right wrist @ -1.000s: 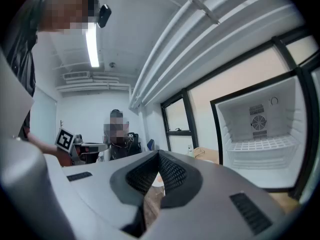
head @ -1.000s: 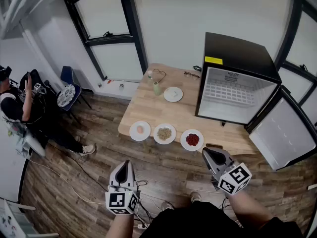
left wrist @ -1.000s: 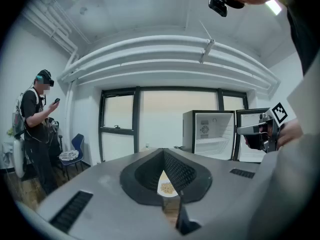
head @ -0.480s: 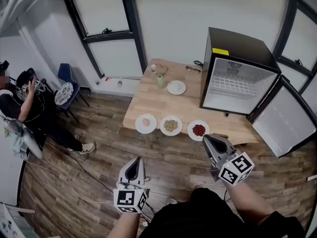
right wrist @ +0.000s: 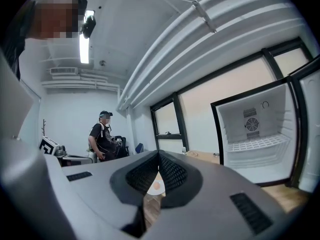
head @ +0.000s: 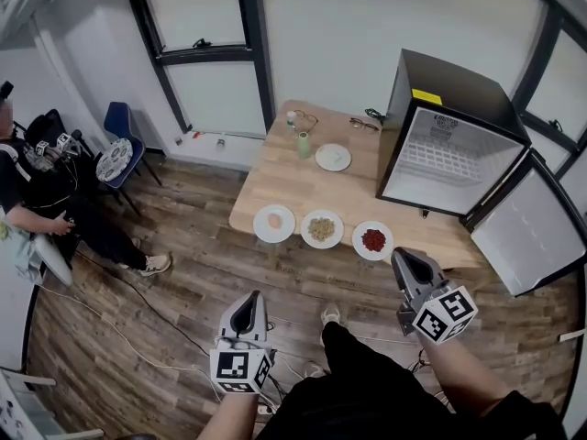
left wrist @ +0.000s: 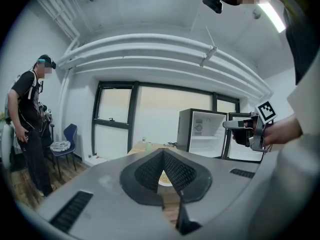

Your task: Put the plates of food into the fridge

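Three plates of food stand in a row along the near edge of the wooden table (head: 284,186): one with a pink item (head: 274,222), one with beige food (head: 322,229), one with red food (head: 373,240). A fourth plate (head: 333,157) sits farther back. The black fridge (head: 440,159) stands open on the table's right end, its wire shelf bare. My left gripper (head: 244,312) hangs over the floor short of the table, shut and empty. My right gripper (head: 410,264) is shut and empty just short of the red-food plate. Between the right gripper's jaws shows the pink-item plate (right wrist: 156,186).
The fridge door (head: 527,232) swings out to the right. A green cup (head: 304,145) and glasses (head: 365,124) lie at the table's back. A person (head: 37,200) sits at the left by a blue chair (head: 119,126). Cables (head: 138,319) trail across the wooden floor.
The view has drawn closer to the table and fridge. Both grippers have moved forward with it, the right one now near the table's front edge. Both stay shut.
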A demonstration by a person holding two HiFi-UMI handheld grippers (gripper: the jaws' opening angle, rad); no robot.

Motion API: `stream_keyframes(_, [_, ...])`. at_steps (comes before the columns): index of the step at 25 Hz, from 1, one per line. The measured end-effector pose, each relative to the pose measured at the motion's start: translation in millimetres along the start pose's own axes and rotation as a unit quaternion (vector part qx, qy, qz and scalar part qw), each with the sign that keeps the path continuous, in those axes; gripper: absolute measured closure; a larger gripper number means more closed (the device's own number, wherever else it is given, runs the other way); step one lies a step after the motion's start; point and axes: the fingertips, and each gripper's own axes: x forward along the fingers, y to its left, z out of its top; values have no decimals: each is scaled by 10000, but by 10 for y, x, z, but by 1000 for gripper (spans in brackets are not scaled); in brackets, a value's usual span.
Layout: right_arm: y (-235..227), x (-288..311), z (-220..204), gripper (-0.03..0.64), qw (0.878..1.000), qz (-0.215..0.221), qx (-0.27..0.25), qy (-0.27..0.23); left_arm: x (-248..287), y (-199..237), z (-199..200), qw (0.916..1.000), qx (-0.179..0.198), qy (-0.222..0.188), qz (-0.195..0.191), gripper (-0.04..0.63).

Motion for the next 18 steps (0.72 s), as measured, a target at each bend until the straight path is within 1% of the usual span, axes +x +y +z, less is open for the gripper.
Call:
stream_keyframes(4, [-12,273,29,597,9995,168,-61,-270,121,191,80,9998,85,-3,202,592])
stream_keyframes(10, [-247,830,-25,597,9994,233,163,-208,454,567,291,9986,234,29,465,592])
stream_keyframes(14, [-471,1259,93,597,9990,340,154,-258,912,669,456,9985,295,-4,466,592])
stream_keyframes(18, [-816,1618,235,595,9986,322,237,-332,1395,684,642,9984,421,10,374,592])
